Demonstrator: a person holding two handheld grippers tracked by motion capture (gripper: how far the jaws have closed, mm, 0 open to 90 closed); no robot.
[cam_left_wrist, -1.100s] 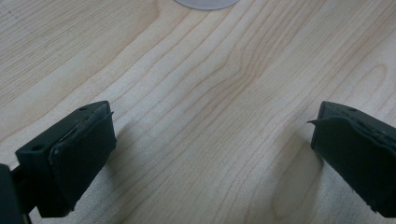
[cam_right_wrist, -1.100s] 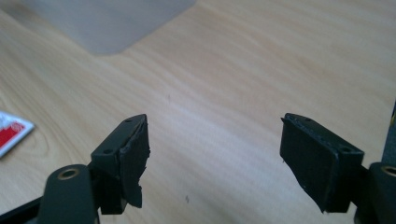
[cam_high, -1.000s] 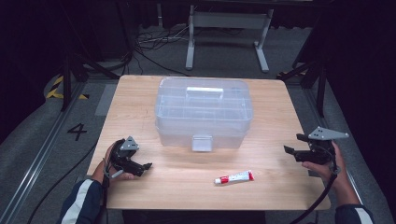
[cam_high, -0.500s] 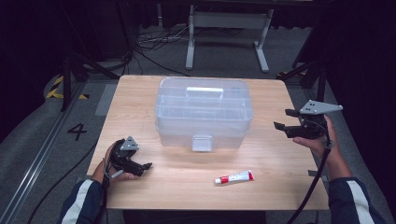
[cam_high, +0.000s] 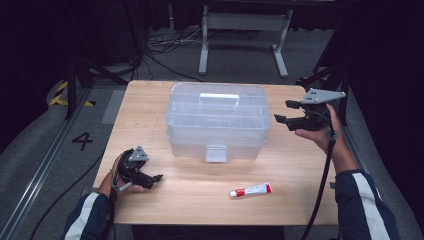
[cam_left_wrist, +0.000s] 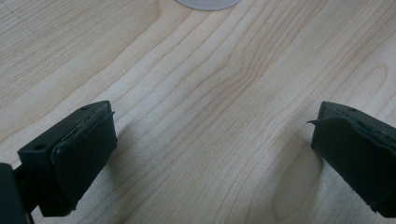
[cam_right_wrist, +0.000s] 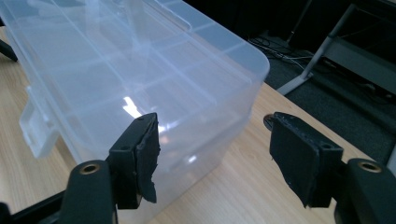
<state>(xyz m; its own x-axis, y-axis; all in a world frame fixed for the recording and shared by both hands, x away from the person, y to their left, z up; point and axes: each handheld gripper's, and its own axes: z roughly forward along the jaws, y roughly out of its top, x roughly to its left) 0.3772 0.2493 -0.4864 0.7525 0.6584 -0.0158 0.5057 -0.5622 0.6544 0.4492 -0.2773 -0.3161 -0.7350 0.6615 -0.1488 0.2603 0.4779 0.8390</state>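
A clear plastic storage box (cam_high: 217, 120) with a closed lid, a top handle and a front latch (cam_high: 216, 153) stands in the middle of the wooden table (cam_high: 300, 170). My right gripper (cam_high: 283, 112) hovers open just off the box's right end, jaws pointing at it; the right gripper view shows the box's corner (cam_right_wrist: 140, 84) close ahead of the jaws. My left gripper (cam_high: 156, 178) rests open on the table at the front left, with bare wood (cam_left_wrist: 210, 107) between its jaws. A small white tube with a red cap (cam_high: 251, 190) lies near the front edge.
Beyond the table's far edge are a metal stand (cam_high: 240, 30), cables and dark floor. A track with a "4" marking (cam_high: 82, 140) runs along the left side. A cable (cam_high: 320, 190) trails from the right gripper down the forearm.
My right gripper has risen from the table's right edge and moved forward and left toward the box's right end. The left gripper has stayed put.
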